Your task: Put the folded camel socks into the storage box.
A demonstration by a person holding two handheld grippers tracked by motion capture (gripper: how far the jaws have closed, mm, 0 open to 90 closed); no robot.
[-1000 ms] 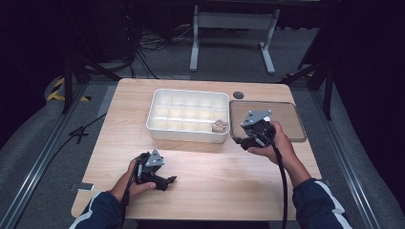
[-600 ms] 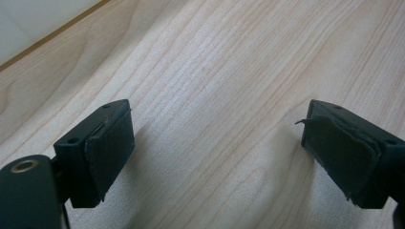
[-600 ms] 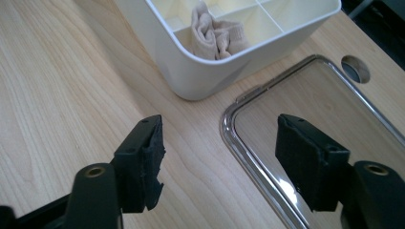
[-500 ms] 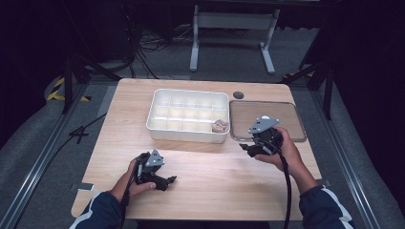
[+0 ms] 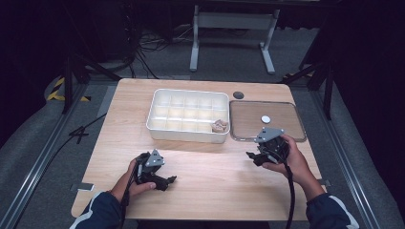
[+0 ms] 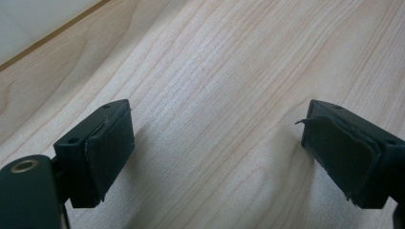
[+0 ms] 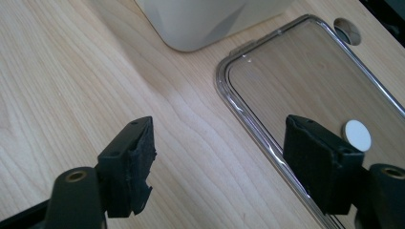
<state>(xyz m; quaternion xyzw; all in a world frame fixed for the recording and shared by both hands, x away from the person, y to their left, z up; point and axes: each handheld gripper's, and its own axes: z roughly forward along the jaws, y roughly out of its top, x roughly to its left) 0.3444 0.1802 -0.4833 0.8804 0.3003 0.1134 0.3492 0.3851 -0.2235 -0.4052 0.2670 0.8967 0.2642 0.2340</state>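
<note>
A white compartment tray (image 5: 187,117) stands at the middle back of the wooden table (image 5: 210,186); a small tan object (image 5: 219,126) lies in its near right compartment. Right of it lies a clear lid (image 5: 267,120) with a white disc (image 5: 265,119) on it. My right gripper (image 5: 251,156) hovers near the lid's front edge; its jaws have just been opening and stand open with nothing between them (image 7: 217,167). The lid (image 7: 296,90) and disc (image 7: 358,135) lie beyond them. My left gripper (image 5: 169,182) rests low at the front left, open and empty (image 6: 217,155) over bare wood.
A dark round hole (image 5: 238,95) marks the tabletop behind the lid. Metal rails (image 5: 43,157) run along both sides of the table, and cables (image 5: 143,43) lie on the floor behind it. Bare wood stretches between my two hands.
My right gripper has drawn back from the tray's right end toward the table's front right and lower, its jaws wider apart. The left gripper has stayed put.
</note>
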